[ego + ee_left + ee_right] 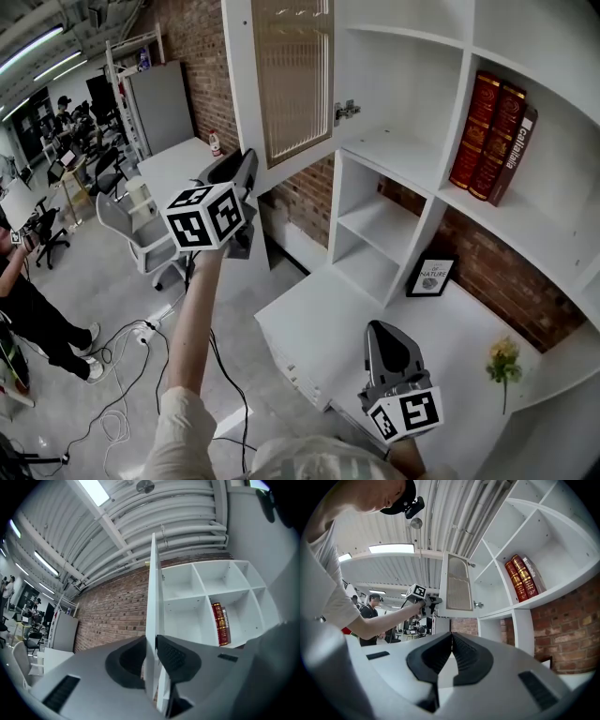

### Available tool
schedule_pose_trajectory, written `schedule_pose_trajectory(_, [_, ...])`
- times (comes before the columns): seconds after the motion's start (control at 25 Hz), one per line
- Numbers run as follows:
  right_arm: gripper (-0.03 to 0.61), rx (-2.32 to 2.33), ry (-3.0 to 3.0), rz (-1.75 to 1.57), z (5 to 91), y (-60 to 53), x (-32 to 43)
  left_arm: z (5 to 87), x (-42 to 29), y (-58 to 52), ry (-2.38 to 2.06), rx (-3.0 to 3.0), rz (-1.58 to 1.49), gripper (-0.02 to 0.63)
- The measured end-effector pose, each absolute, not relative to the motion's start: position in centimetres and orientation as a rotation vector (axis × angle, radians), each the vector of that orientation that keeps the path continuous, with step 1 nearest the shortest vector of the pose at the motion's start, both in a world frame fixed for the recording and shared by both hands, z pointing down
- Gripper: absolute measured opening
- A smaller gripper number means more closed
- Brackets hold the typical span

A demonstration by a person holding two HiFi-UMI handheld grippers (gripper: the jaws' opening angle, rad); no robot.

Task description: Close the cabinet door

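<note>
The white cabinet door [291,84] with a ribbed glass panel stands wide open, hinged [347,111] on the white shelf unit [412,150]. My left gripper [247,176] is raised at the door's lower free edge. In the left gripper view the door's thin edge [152,597] runs straight between the jaws of that gripper [151,641], and the pads press on it from both sides. My right gripper [382,330] hangs low over the white counter [309,328], its jaws closed together with nothing between them [451,637]. The right gripper view shows the door [457,590] ahead and above.
Red books [492,136] stand on a shelf at the right. A framed picture [432,276] and a yellow flower [504,361] sit on the counter. To the left are a white chair [131,225], floor cables [122,375] and a person [28,300].
</note>
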State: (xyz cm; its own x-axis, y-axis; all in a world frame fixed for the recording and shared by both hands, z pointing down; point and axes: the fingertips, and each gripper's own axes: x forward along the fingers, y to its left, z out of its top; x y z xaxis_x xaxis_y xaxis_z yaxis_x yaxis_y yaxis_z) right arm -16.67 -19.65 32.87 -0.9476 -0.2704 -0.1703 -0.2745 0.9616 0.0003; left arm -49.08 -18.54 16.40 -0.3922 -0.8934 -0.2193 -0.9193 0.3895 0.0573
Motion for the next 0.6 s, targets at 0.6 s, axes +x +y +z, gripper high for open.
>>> schedule_pose_trajectory(0.6, [0.015, -0.386, 2.941, 0.060, 32.1, -18.9, -16.6, 16.4, -41.1, -20.7, 2.319, -1.778, 0.224, 0.075])
